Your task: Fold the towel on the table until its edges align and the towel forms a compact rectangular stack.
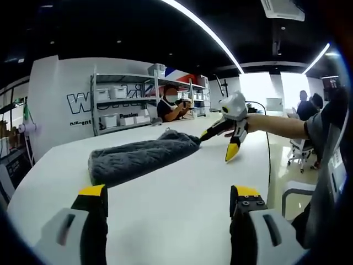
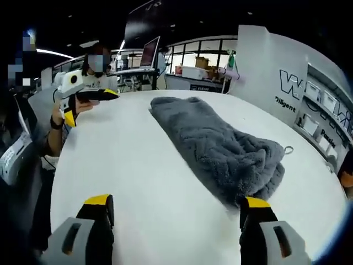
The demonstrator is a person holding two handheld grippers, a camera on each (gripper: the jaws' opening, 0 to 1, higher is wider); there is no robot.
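Note:
A grey fluffy towel (image 1: pixel 138 157) lies bunched lengthwise in a long strip on the white table (image 1: pixel 182 221). My left gripper (image 1: pixel 169 191) hangs open over bare table, a short way in front of the towel. In the left gripper view my right gripper (image 1: pixel 218 143) comes in from the right, open, with one yellow tip at the towel's right end. In the right gripper view the towel (image 2: pixel 220 143) runs away from me. My right gripper (image 2: pixel 176 201) is open, its right-hand jaw beside the towel's near end. The left gripper (image 2: pixel 91 106) shows far left, open, held by a hand.
The table's curved edge (image 2: pixel 55 182) drops off on the left in the right gripper view. Metal shelves (image 1: pixel 124 105) with white bins stand behind the table, with a person (image 1: pixel 171 107) sitting there. An office chair (image 1: pixel 300 152) and more people are at the right.

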